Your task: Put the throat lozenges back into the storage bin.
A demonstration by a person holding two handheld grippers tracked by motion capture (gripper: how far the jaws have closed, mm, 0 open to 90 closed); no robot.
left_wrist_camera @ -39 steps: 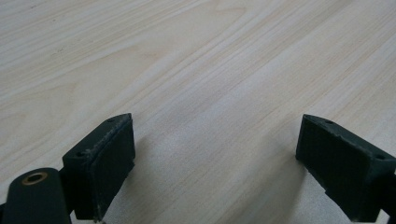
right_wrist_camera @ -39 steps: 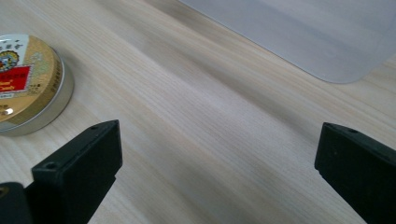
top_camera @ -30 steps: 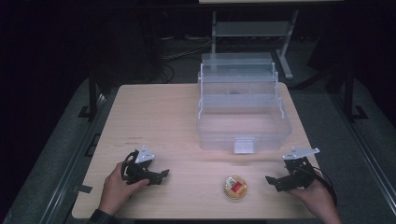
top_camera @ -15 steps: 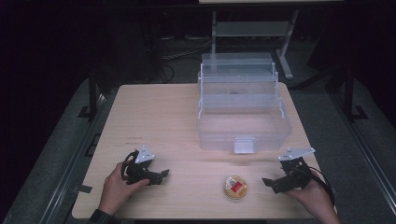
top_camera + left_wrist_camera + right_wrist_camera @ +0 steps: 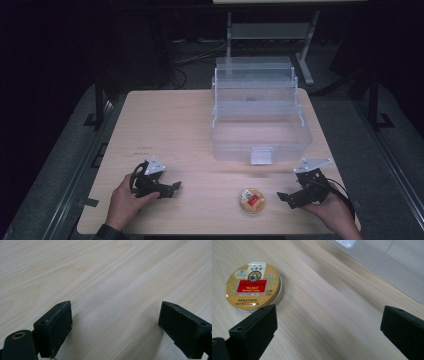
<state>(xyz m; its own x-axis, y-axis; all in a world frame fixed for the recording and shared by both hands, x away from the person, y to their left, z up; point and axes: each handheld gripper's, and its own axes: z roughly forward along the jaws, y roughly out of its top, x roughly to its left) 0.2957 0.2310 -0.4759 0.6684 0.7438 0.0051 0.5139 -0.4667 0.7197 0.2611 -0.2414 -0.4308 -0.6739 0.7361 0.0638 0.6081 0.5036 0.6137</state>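
A round gold candy tin (image 5: pixel 251 200) with a red label lies flat on the wooden table (image 5: pixel 175 125) near the front edge; in the right gripper view the tin (image 5: pixel 253 286) sits just beyond the left jaw. My right gripper (image 5: pixel 286 198) is open, low over the table, a short way right of the tin, with nothing between its jaws. My left gripper (image 5: pixel 172 188) rests open at the front left over bare wood (image 5: pixel 112 302). A clear plastic tiered box (image 5: pixel 260 117) stands open at the back right.
The clear box's front wall and latch (image 5: pixel 261 156) are close behind the tin, and its corner (image 5: pixel 392 267) shows in the right gripper view. A metal stand (image 5: pixel 270 30) and cables lie on the dark floor beyond the table.
My right gripper has shifted slightly left and toward the front edge, closer to the tin. The left gripper has stayed put.
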